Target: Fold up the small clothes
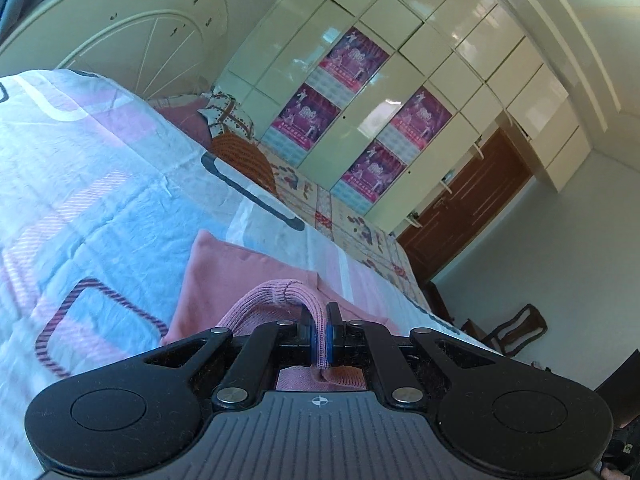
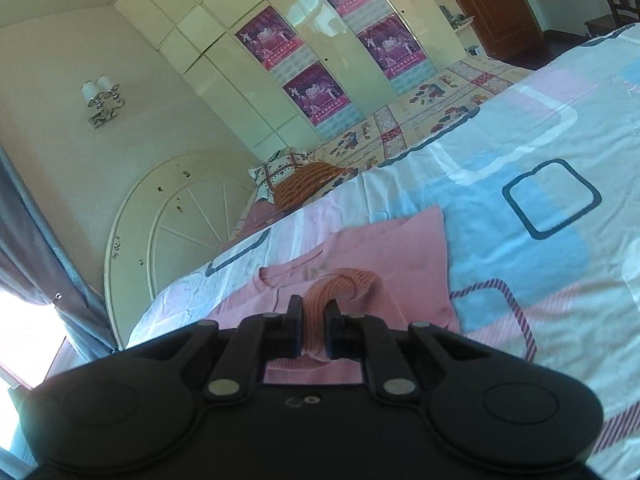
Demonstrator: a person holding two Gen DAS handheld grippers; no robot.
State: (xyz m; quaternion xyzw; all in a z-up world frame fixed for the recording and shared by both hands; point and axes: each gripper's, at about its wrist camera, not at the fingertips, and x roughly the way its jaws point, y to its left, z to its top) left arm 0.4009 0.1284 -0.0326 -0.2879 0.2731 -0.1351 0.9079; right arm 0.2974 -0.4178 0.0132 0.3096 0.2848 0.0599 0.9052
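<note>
Left wrist view: my left gripper has its fingers pressed onto a ribbed pink cuff, which passes between the blue pads and bunches out ahead of them. That cuff belongs to a pink garment whose body lies flat on the bed cover, a pale sheet printed with blue, pink and white blocks. Beyond the cover's far edge a patterned quilt shows, with an orange knitted item and a cushion near the white headboard.

Right wrist view: my right gripper pinches a second ribbed cuff of the same garment; the fabric fills the narrow gap between the fingers and loops forward. The garment's neckline is visible just ahead, and its body spreads across the middle of the bed cover, well short of the cover's far edge. A cream wardrobe bearing purple posters stands behind the bed.
</note>
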